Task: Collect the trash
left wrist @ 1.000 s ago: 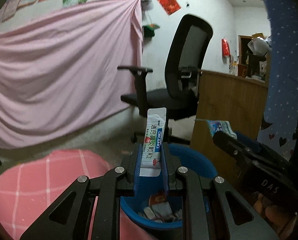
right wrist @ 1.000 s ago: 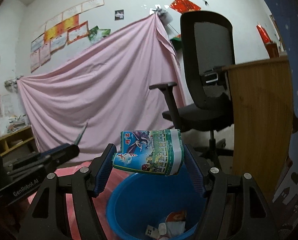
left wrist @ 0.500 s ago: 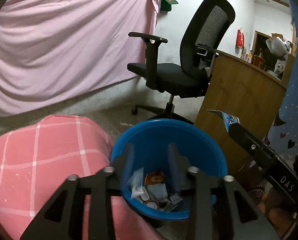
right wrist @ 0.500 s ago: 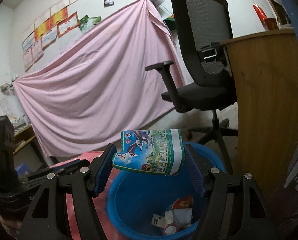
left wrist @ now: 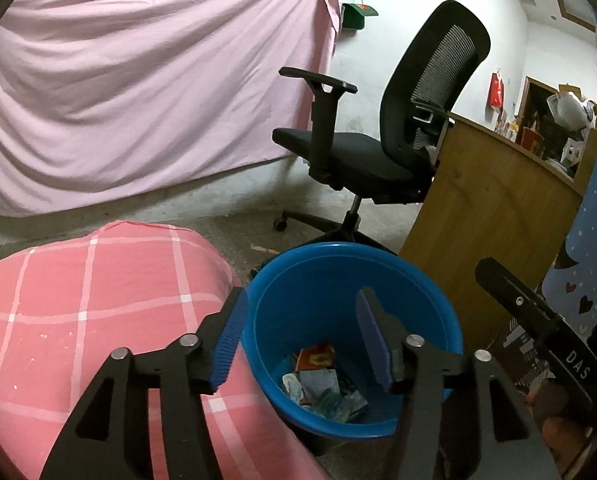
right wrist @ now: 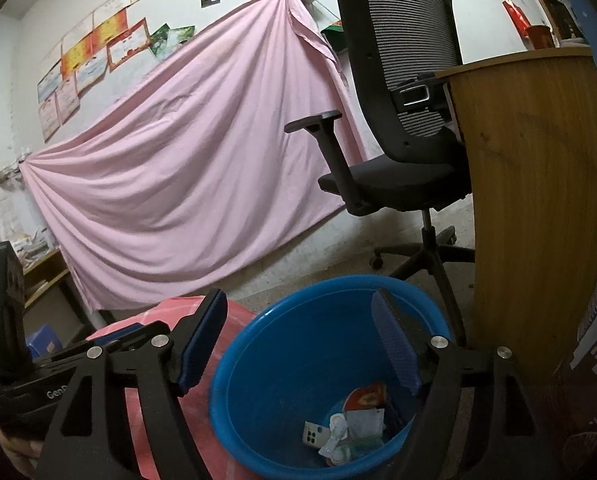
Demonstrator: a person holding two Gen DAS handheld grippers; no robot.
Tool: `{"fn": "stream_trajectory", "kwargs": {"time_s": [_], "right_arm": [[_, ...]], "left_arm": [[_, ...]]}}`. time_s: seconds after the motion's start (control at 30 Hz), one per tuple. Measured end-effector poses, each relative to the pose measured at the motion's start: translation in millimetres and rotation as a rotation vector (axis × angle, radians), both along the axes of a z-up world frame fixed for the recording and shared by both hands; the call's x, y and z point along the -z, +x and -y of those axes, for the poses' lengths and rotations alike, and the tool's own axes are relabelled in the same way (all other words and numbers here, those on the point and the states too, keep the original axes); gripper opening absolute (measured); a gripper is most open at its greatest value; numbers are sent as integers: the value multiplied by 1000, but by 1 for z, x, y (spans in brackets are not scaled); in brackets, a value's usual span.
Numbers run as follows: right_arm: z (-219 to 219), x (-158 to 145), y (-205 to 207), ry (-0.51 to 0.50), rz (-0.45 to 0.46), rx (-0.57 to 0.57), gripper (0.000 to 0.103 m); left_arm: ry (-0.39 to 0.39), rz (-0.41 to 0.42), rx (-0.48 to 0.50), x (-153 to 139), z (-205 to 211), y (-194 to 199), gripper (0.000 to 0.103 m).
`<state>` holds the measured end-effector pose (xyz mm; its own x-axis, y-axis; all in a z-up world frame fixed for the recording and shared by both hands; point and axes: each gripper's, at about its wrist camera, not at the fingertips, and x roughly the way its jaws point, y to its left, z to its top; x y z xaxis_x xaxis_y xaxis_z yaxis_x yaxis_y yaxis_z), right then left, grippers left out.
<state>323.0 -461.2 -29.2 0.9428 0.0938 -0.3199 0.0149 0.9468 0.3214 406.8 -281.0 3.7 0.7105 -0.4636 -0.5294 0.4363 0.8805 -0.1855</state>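
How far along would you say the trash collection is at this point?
Done: a pile of wrappers lies at the bottom of the blue bin. In hand: nothing; the left gripper and right gripper are open and empty above the bin. Left: no loose trash shows in either view.

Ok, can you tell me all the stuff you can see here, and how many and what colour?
bin: one, blue, on the floor below both grippers
trash: small heap, mixed colours, at the bin's bottom
cushion: one, pink with white checks, left of the bin
office chair: one, black, behind the bin
sheet: one, pink, hung on the wall
desk panel: one, brown wood, right of the bin
left gripper: one, black with blue pads, open, empty
right gripper: one, black with blue pads, open, empty
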Motion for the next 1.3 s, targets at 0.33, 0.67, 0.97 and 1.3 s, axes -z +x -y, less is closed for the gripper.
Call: {"fn": "stream_trajectory", "kwargs": {"time_s": [0.33, 0.67, 0.97, 1.3], "right_arm": [[-1, -4, -2, -1, 20, 5, 76], [-6, -14, -12, -17, 67, 11, 82], [-11, -30, -31, -26, 131, 41, 96], [-32, -49, -57, -67, 167, 49, 103]], "left_arm": [[-26, 39, -54, -13, -17, -8, 74], [-34, 90, -95, -30, -40, -25, 80], [-46, 116, -126, -45, -67, -48, 83], [-59, 187, -188, -63, -107, -94, 101]]}}
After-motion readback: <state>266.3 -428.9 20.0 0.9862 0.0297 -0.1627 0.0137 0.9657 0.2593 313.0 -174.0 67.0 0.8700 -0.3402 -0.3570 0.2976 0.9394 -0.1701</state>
